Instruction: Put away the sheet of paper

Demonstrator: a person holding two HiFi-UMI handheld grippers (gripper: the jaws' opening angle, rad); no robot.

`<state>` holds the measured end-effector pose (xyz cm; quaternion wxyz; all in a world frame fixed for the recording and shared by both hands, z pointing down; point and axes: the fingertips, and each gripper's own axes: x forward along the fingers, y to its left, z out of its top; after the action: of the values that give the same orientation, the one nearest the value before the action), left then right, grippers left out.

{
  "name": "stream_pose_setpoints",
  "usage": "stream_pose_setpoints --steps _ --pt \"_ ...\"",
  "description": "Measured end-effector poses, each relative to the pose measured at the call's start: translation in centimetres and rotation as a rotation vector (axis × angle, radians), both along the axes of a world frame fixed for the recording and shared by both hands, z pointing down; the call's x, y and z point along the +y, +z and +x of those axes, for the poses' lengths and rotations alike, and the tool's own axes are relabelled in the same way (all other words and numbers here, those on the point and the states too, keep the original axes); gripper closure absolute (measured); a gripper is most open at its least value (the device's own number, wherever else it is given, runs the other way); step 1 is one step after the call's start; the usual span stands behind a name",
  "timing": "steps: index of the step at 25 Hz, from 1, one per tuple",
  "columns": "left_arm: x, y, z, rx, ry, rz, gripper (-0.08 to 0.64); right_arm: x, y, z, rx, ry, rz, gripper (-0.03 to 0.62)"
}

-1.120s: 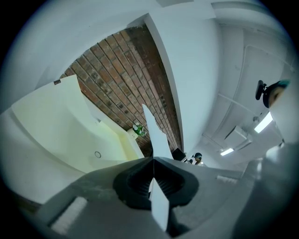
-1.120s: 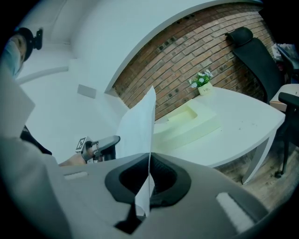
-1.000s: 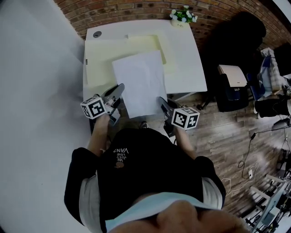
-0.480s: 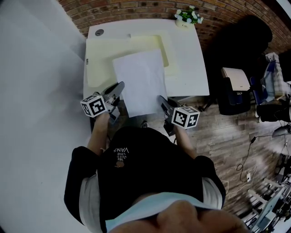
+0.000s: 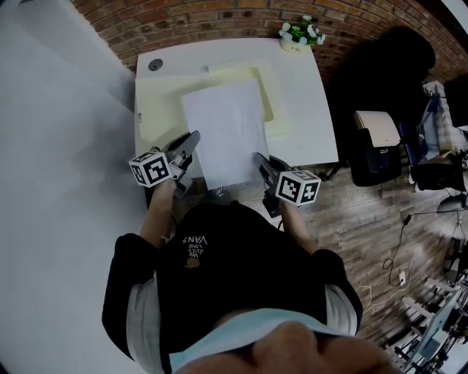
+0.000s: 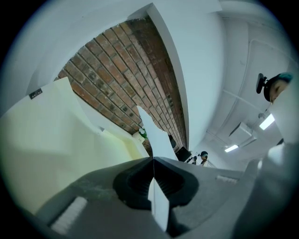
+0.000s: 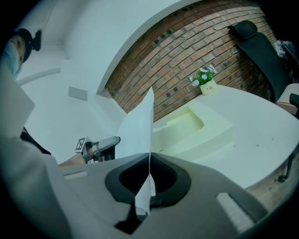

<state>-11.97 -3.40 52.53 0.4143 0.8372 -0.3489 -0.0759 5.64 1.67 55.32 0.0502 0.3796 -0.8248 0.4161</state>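
A white sheet of paper (image 5: pixel 225 131) hangs flat over the near half of the white table (image 5: pixel 311 109), above a pale yellow tray (image 5: pixel 157 98). My left gripper (image 5: pixel 194 137) is shut on the sheet's near left edge. My right gripper (image 5: pixel 257 158) is shut on its near right corner. In the left gripper view the sheet of paper (image 6: pixel 156 140) runs edge-on out of the closed jaws. The right gripper view shows the sheet of paper (image 7: pixel 138 128) pinched the same way, with the pale yellow tray (image 7: pixel 187 128) beyond it.
A small pot of white flowers (image 5: pixel 296 35) stands at the table's far right corner. A brick wall (image 5: pixel 219 18) runs behind the table. A black office chair (image 5: pixel 384 62) and a box (image 5: pixel 376 128) sit on the wooden floor to the right. A white wall (image 5: pixel 51 146) is at left.
Both grippers and the sheet have shifted a little towards the table's far side, so the sheet now lies further over the yellow tray. Both grips are unchanged.
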Motion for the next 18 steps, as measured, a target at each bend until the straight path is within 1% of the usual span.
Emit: stream_pose_setpoints --steps 8,18 --pt "-3.9 0.4 -1.4 0.001 0.04 -0.013 0.56 -3.4 0.4 -1.7 0.01 0.038 -0.011 0.594" --pt "-7.6 1.5 -3.5 -0.002 0.084 -0.041 0.56 -6.6 1.3 -4.0 0.023 0.082 -0.026 0.594"
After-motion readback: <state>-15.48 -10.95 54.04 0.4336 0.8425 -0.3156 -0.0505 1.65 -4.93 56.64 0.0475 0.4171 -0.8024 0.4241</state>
